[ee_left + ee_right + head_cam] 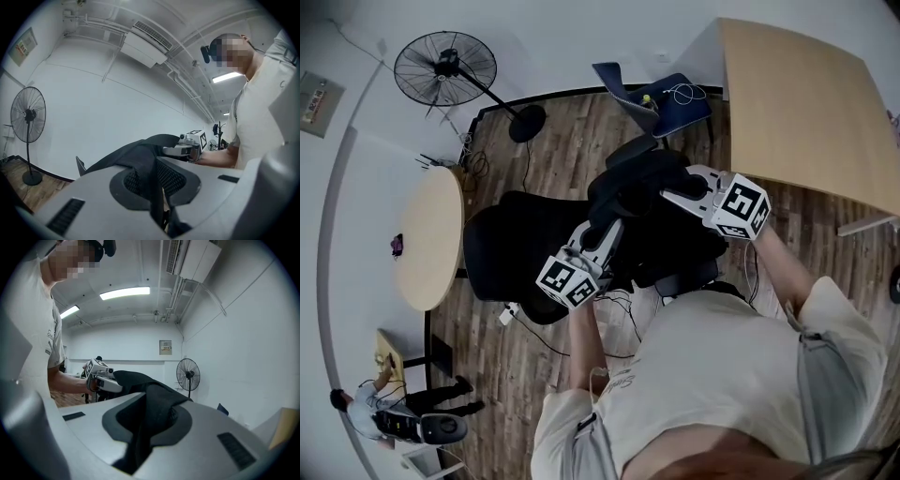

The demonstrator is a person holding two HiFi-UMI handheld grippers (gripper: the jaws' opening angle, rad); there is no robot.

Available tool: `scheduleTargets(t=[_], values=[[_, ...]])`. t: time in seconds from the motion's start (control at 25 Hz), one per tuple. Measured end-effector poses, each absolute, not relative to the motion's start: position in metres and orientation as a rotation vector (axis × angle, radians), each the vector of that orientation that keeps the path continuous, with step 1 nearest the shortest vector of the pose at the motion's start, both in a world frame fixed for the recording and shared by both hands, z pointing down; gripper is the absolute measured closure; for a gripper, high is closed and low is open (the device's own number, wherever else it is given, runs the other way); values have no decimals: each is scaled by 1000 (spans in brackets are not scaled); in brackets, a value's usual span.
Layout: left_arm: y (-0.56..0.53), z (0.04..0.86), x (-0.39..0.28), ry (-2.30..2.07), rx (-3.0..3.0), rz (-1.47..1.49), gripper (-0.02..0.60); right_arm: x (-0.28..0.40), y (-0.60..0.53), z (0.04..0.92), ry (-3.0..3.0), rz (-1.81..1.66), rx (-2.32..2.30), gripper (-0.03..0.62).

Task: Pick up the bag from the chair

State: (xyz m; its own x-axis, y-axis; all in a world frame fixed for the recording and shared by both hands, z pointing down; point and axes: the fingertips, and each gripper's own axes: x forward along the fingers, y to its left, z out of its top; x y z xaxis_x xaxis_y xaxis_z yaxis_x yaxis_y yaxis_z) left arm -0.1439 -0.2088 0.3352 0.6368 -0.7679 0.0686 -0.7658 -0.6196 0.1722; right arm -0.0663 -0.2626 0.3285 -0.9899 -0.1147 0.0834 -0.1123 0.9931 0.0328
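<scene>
The left gripper [611, 228] and the right gripper [668, 195] are each pinched down on a fold of the black bag [642, 178]. The bag hangs slumped between them, directly above the seat of the black chair [511, 255]. Whether its underside has cleared the seat cannot be told from the head view, since black lies on black. In each gripper view a band of the fabric runs down through the jaws, which press together on it with no gap showing. To do the lift well, the person would likely want to raise both grippers together and level, held far enough apart that the cloth between them is taut (a sagging middle could drag on the chair). The pinch should also be firm, because the bites seem to be on thin folds rather than a stiff handle. The bag looks like soft woven cloth, matte and limp, creasing into ridges. The chair is padded, rounded and equally dark, and the floor [553, 141] beneath is banded wood planking.
</scene>
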Motion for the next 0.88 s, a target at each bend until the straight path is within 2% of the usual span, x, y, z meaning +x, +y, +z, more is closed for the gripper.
scheduleTargets(t=[0.88], values=[[-202, 340, -144, -1294, 2688, -19, 535, -68, -257, 334, -3058, -50, 197, 568]])
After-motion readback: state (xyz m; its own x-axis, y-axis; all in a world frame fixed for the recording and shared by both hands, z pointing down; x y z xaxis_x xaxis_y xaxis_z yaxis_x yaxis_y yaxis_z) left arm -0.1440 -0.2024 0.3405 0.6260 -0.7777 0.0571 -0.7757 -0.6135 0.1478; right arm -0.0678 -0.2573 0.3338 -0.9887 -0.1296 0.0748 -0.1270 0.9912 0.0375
